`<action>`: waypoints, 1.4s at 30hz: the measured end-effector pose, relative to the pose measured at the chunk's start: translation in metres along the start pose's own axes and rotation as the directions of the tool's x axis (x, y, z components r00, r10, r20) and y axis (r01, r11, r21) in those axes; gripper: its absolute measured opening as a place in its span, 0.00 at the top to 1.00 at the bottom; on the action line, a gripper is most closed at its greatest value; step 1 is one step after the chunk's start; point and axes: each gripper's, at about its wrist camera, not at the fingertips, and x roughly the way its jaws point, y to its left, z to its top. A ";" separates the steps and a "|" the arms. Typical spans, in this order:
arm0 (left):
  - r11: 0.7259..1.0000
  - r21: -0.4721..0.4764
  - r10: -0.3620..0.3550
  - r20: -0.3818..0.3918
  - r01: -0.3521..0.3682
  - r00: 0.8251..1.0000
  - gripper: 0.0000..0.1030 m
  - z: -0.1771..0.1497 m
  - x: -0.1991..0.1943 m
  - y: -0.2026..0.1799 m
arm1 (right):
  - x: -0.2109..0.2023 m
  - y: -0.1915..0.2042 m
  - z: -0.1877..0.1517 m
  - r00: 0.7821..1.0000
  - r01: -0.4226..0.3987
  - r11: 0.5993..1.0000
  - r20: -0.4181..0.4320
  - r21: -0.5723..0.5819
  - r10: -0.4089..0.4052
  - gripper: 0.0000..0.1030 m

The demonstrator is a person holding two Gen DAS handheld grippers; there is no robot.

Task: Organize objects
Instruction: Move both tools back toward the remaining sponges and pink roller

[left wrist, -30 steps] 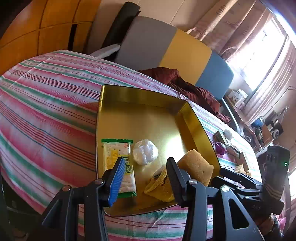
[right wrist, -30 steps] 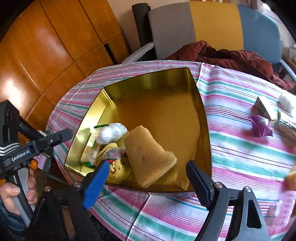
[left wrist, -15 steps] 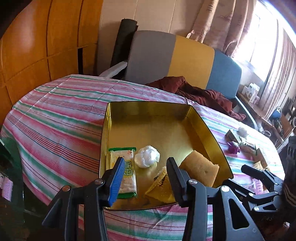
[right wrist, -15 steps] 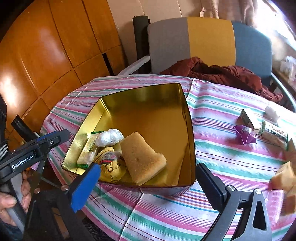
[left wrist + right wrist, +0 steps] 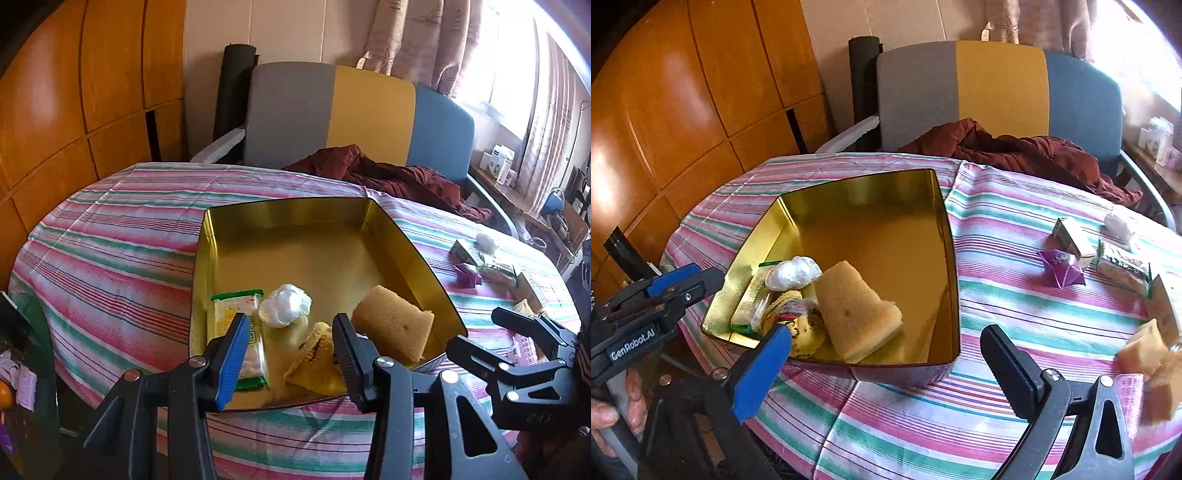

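A gold tin tray (image 5: 295, 218) (image 5: 945, 229) sits on the striped tablecloth. It holds a green-edged cracker packet (image 5: 236, 314) (image 5: 753, 295), a white wrapped ball (image 5: 284, 304) (image 5: 792, 273), a yellow patterned pouch (image 5: 317, 362) (image 5: 801, 325) and a tan sponge cake (image 5: 391, 326) (image 5: 857, 314). My left gripper (image 5: 288, 354) is open and empty above the tray's near edge. My right gripper (image 5: 890, 365) is open and empty over the tray's near right corner. Loose on the cloth to the right lie a purple folded packet (image 5: 1060, 266), a small box (image 5: 1067, 232), a white ball (image 5: 1119, 225) and a green-edged bar (image 5: 1123, 267).
Tan cake pieces (image 5: 1145, 350) and a pink blister pack (image 5: 1130, 391) lie at the table's right edge. A grey, yellow and blue chair (image 5: 332, 110) with a maroon cloth (image 5: 388, 173) stands behind the table. Wood panelling (image 5: 683, 92) is at left.
Both grippers have pulled back and up from the tray, so more of the table and room shows. Both stay open and empty. The items in the tray have not moved.
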 end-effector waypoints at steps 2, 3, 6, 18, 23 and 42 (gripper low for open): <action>1.000 0.004 -0.004 -0.004 0.004 1.000 0.54 0.000 0.001 -0.001 | -0.001 -0.002 0.000 1.000 0.004 1.000 0.004 0.004 -0.004 0.00; 1.000 0.005 -0.004 -0.006 0.004 1.000 0.54 -0.001 0.000 -0.001 | -0.002 -0.003 0.000 1.000 0.006 1.000 0.007 0.006 -0.006 0.00; 1.000 0.006 -0.012 -0.017 0.012 1.000 0.55 -0.002 0.001 -0.003 | -0.005 -0.006 0.000 1.000 0.013 1.000 0.016 0.012 -0.013 0.00; 0.996 0.057 -0.069 -0.025 0.070 0.997 0.54 -0.002 -0.003 -0.023 | -0.016 -0.036 -0.004 0.998 0.057 0.995 0.030 0.082 -0.060 0.00; 0.993 0.078 -0.089 -0.027 0.091 0.996 0.55 -0.001 -0.003 -0.032 | -0.022 -0.058 -0.008 0.995 0.087 0.988 0.035 0.131 -0.092 0.00; 0.862 0.324 -0.353 -0.168 0.390 0.920 0.54 0.003 0.009 -0.148 | -0.123 -0.235 -0.030 0.914 0.343 0.818 0.039 0.463 -0.405 0.00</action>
